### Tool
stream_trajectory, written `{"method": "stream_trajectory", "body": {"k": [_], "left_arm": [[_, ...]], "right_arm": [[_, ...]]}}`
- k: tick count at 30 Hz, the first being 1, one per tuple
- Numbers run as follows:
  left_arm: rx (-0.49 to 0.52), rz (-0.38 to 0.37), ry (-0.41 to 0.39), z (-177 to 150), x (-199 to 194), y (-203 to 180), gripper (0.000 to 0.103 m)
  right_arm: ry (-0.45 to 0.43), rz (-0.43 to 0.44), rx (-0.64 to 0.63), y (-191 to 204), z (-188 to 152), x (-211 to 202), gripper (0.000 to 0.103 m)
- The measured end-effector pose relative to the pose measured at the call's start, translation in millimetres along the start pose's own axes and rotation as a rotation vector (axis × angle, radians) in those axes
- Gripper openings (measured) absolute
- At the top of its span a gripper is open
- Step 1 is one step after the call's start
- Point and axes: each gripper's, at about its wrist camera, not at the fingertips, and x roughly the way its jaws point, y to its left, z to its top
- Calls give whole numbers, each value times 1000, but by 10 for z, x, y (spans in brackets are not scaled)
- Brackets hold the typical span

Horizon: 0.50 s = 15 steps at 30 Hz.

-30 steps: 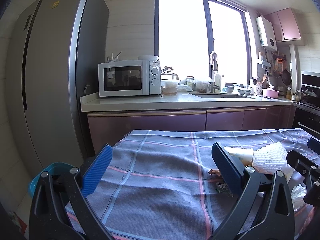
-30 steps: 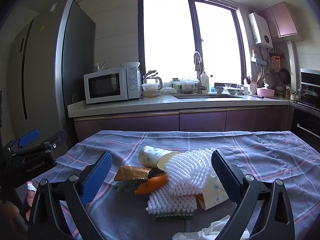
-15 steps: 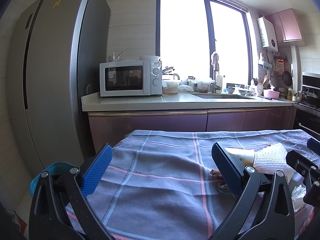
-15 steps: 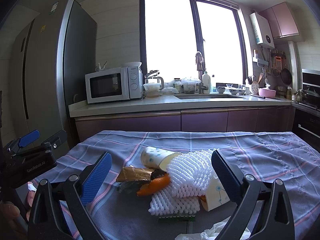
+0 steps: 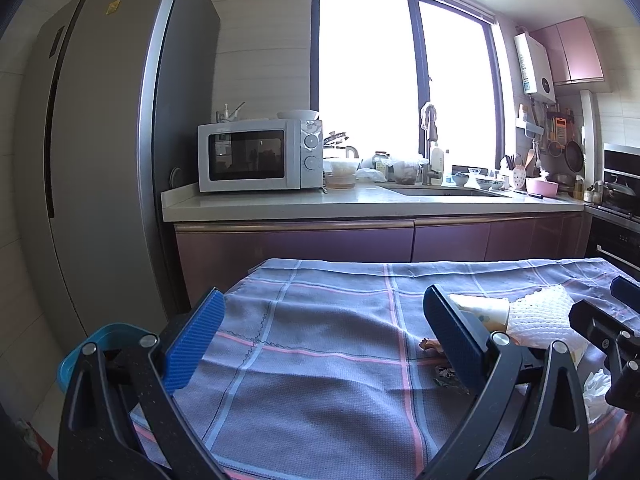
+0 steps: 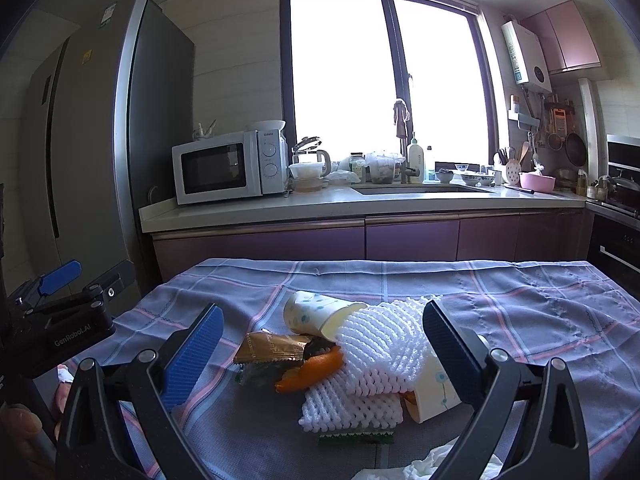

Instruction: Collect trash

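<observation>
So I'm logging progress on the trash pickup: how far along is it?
Nothing looks collected yet. Both tools are open and empty: the left tool over bare tablecloth, the right tool facing the pile. Left to collect: paper cup, white foam netting, gold wrapper, orange peel, crumpled tissue.

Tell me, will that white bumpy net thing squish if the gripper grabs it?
Probably. The white foam net is open mesh lying folded and draped over the paper cup, so it looks soft and floppy. It likely weighs little and may sag or unfold when lifted.
</observation>
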Motion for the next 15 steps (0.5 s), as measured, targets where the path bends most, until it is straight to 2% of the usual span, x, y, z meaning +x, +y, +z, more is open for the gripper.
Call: {"method": "stream_trajectory", "body": {"k": [9, 15], "left_arm": [[10, -10, 12, -31, 54, -37, 98], [39, -64, 45, -69, 122, -132, 98]], "right_arm": [[17, 6, 10, -44, -13, 36, 96], [53, -24, 26, -214, -27, 76, 96]]}}
